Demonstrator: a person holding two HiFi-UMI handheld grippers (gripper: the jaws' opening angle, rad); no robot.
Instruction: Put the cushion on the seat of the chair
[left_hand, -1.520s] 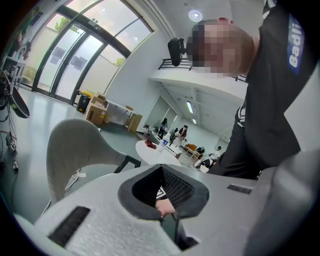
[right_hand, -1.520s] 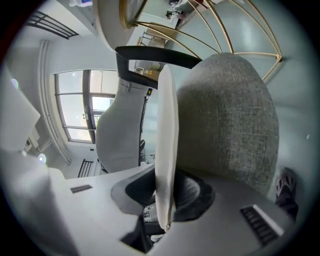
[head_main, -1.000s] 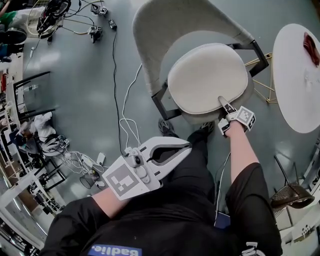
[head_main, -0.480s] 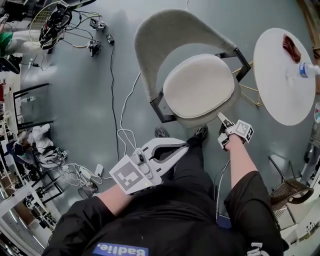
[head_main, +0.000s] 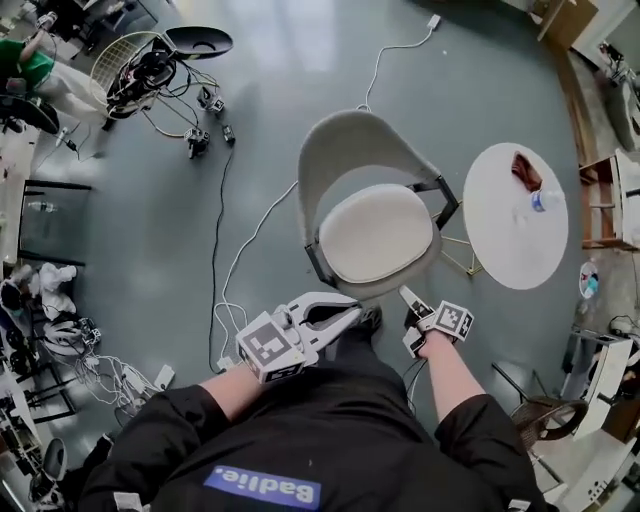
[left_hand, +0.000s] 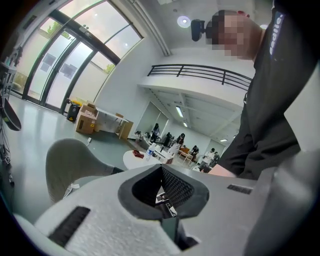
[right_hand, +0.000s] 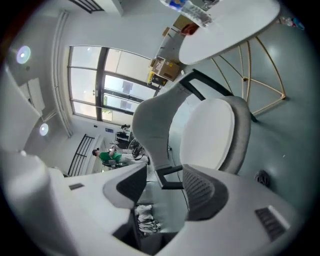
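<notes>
In the head view the cushion (head_main: 375, 233) lies flat on the chair (head_main: 345, 150) seat, so the placing looks done and only backing clear seems left. The left gripper (head_main: 352, 314), fingers pressed together and empty, hangs at the chair's 7 o'clock. The right gripper (head_main: 407, 320), fingers spread on nothing, is at 5. The bench (head_main: 500, 240) crowds 3 o'clock and cables (head_main: 222, 270) litter 9, while 6 is open. The left gripper view shows closed fingers, with the chair at 9 o'clock. In the right gripper view the cushion sits at 1 o'clock, clear of the fingers.
</notes>
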